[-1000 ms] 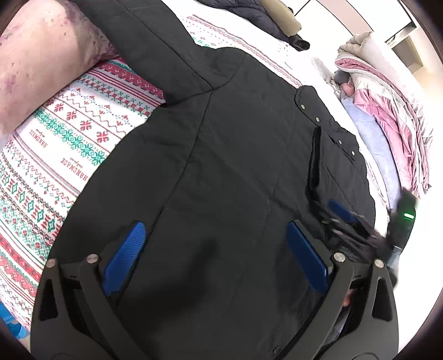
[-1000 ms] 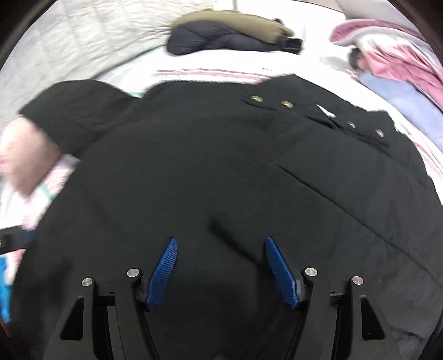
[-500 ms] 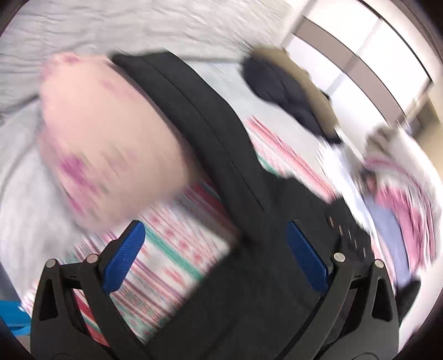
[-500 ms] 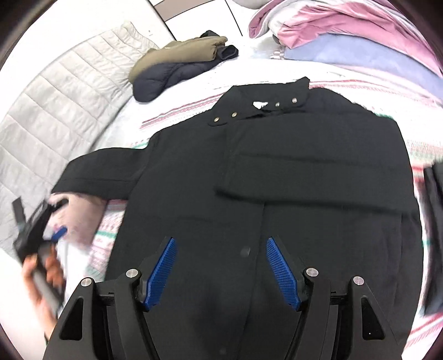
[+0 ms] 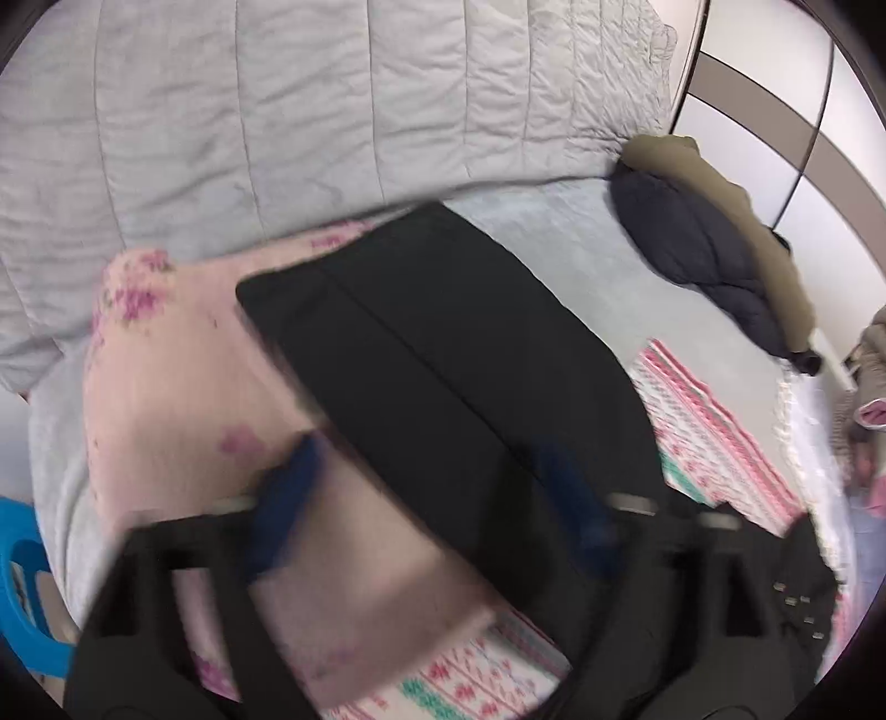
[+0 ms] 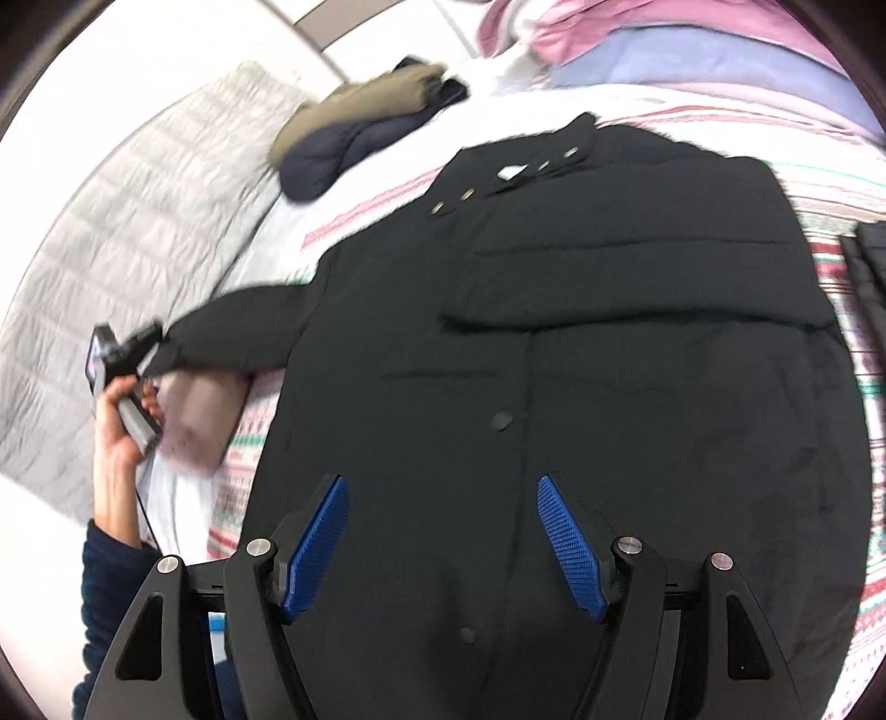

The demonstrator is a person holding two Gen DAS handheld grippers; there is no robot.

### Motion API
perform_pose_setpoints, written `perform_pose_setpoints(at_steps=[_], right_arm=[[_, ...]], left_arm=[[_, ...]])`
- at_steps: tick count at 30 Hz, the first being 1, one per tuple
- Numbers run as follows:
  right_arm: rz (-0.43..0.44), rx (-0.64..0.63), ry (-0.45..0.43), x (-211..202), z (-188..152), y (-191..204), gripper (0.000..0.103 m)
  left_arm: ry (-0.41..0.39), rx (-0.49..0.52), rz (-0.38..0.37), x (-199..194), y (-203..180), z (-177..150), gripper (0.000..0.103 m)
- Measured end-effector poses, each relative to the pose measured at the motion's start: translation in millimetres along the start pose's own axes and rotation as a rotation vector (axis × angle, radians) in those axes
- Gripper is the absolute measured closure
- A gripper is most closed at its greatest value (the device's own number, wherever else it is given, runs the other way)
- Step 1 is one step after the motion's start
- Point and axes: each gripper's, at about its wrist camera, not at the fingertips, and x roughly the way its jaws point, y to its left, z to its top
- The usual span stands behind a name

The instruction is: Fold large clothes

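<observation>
A large black padded coat (image 6: 581,343) lies spread flat on the bed, collar at the far end. Its left sleeve (image 5: 443,376) stretches out over a pink floral pillow (image 5: 166,387). My left gripper (image 5: 437,498) is open, blurred by motion, with the sleeve between and in front of its blue fingers. It also shows in the right wrist view (image 6: 127,343), held in a hand at the sleeve's cuff. My right gripper (image 6: 443,531) is open and empty, hovering above the coat's lower front.
A patterned red, green and white blanket (image 5: 714,432) covers the bed under the coat. A navy and olive jacket (image 6: 360,127) lies bunched at the far side. A grey quilted headboard (image 5: 332,111) stands behind. Pink and blue bedding (image 6: 692,50) is piled at the far right.
My left gripper has swung from above the coat's body out to the left sleeve over the pillow. My right gripper has pulled back and up, so the whole coat shows.
</observation>
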Motion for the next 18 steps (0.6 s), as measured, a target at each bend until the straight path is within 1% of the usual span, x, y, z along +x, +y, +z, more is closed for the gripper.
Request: perform_pose_setpoints(at_steps=[1, 2, 3, 4, 6, 8, 10, 12, 13, 15, 18], right_arm=[[0.000, 0.012, -0.014, -4, 2, -4, 0.031], [0.007, 0.027, -0.021, -5, 4, -9, 0.031], [0.018, 0.041, -0.021, -6, 5, -13, 0.031], [0.033, 0.056, -0.016, -6, 7, -16, 0.031], [0.085, 0.103, 0.002, -7, 10, -25, 0.031], [0.123, 0.137, 0.005, -6, 13, -28, 0.031], [0.123, 0.138, -0.014, -9, 16, -27, 0.031], [0.139, 0.143, -0.027, -13, 19, -26, 0.031], [0.160, 0.148, -0.037, -15, 21, -25, 0.031], [0.179, 0.160, -0.051, -18, 24, -24, 0.031], [0.211, 0.200, -0.069, -22, 28, -29, 0.031]], left_arm=[[-0.008, 0.006, -0.004, 2, -2, 0, 0.084], [-0.011, -0.002, -0.018, 1, -1, 1, 0.090], [-0.021, -0.019, -0.027, -2, 0, 2, 0.093], [-0.035, -0.040, -0.052, -8, 1, 3, 0.096], [-0.071, -0.047, -0.127, -24, -3, 4, 0.097], [-0.104, -0.020, -0.185, -40, -13, 3, 0.097], [-0.125, -0.009, -0.247, -59, -25, -1, 0.098], [-0.150, 0.007, -0.326, -82, -37, -8, 0.098], [-0.171, 0.033, -0.370, -99, -47, -16, 0.098], [-0.194, 0.086, -0.426, -121, -69, -27, 0.098], [-0.197, 0.165, -0.531, -153, -102, -50, 0.098]])
